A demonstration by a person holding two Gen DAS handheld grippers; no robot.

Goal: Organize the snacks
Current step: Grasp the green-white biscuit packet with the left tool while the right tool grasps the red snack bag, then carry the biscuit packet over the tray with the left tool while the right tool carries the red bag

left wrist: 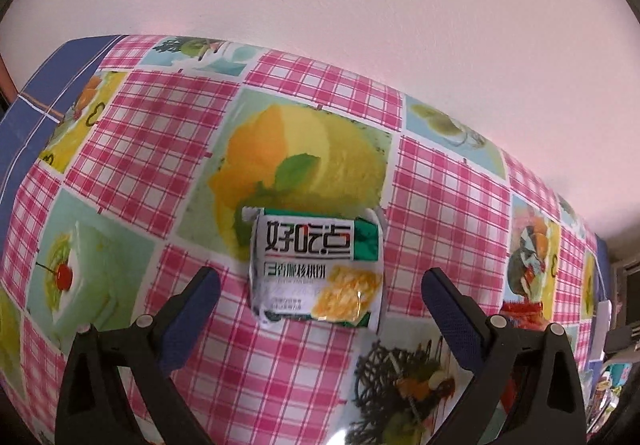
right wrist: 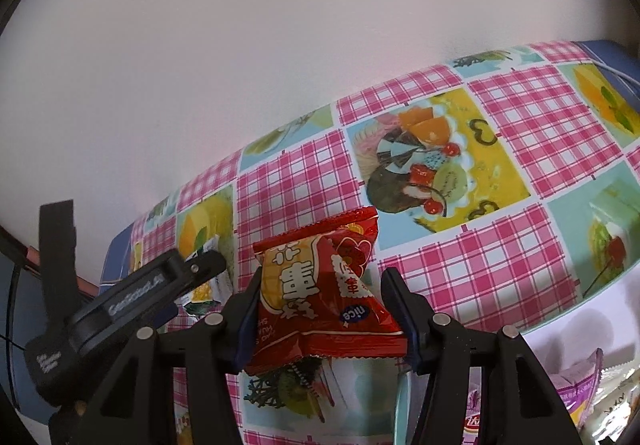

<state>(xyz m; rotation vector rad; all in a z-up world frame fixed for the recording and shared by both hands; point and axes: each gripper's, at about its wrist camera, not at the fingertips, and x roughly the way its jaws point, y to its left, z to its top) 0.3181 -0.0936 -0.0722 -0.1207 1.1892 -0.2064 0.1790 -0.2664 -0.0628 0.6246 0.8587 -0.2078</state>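
A white and green snack packet (left wrist: 316, 269) lies flat on the pink checked tablecloth (left wrist: 160, 133). My left gripper (left wrist: 320, 277) is open, its blue-padded fingers (left wrist: 200, 297) standing either side of the packet without touching it. My right gripper (right wrist: 320, 285) is shut on a red snack packet (right wrist: 324, 285) and holds it above the tablecloth (right wrist: 480, 265). In the right wrist view the left gripper (right wrist: 168, 281) shows at the left with the white and green packet (right wrist: 208, 285) partly hidden behind it.
A pale wall (left wrist: 360, 5) stands behind the table. Several more snack packets (right wrist: 580, 397) lie at the lower right of the right wrist view. A red packet (left wrist: 524, 315) lies at the right in the left wrist view. The table's blue edge (left wrist: 36, 93) shows at the far left.
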